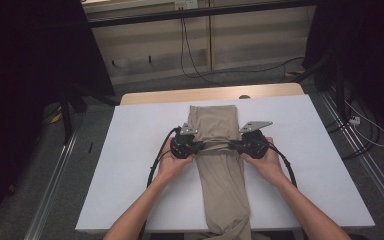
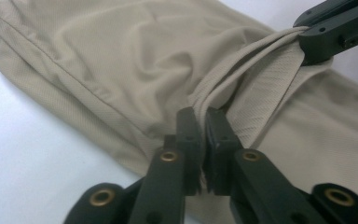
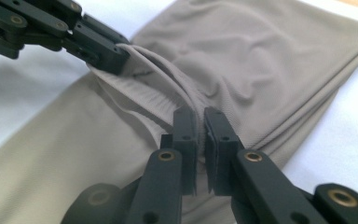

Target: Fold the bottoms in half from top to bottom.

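Left tongs (image 1: 196, 145) and right tongs (image 1: 234, 145) clamped on trousers (image 1: 222, 175) mid-length, opposite edges, stretching a fold line taut.

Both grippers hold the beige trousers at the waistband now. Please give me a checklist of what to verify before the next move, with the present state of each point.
1. Left gripper shut on the waistband: ok.
2. Right gripper shut on the waistband: ok.
3. Waistband stretched between both grippers, not slack: ok.
4. Trousers lying flat on the white table: not ok, the far part is wrinkled.
5. Trouser legs fully on the table: not ok, they hang over the near edge.
6. All waistband layers pinched: cannot tell.
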{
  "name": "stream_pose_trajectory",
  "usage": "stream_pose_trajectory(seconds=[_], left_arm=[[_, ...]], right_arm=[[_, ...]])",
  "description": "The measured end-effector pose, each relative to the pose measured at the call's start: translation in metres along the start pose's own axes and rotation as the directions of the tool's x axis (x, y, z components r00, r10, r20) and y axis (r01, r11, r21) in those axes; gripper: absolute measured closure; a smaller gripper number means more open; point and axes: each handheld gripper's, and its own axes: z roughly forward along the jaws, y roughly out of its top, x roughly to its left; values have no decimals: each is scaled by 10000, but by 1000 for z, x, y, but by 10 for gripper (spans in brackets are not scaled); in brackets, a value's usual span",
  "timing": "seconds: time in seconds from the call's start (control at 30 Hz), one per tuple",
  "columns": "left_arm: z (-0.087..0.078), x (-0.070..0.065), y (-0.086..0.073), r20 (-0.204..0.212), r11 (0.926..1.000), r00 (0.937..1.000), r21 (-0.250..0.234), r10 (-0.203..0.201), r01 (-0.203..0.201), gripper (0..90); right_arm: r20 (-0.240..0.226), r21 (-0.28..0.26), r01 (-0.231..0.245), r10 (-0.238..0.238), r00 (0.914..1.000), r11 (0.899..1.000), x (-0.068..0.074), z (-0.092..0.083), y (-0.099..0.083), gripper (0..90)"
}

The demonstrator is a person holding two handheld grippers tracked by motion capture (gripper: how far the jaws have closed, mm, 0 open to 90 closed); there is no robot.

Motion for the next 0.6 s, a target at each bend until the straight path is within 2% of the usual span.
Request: stream_pose_trajectory(seconds=[0.03,0.07,0.17,0.3,0.43,0.6], left_arm=[[-4,-3,1,122,10000,9999,8,-43,43,869],[-9,-5,2,129,10000,9999,-47,84,-83,870],[-22,-13,3,307,9992,9993,-341,197,-187,869],[-38,-26,0,627,9987,9977,-452,265,-237,869],[-53,-44,-8,1023,9975,9929,-436,605,-563,868],[-65,-70,-19,1540,9955,9835,-202,950,-930,868]], right_arm=[[-16,-2,47,-47,10000,10000,2,-3,1,841],[-59,-37,96,-96,9999,9999,4,-7,2,841],[-428,-169,-20,13,9991,9999,7,-20,2,841],[-790,-313,-86,61,9969,9995,17,-38,-1,840],[-1241,-322,-82,42,9923,9994,28,-55,-13,840],[-1683,-112,-71,51,9857,9999,44,-74,-33,838]])
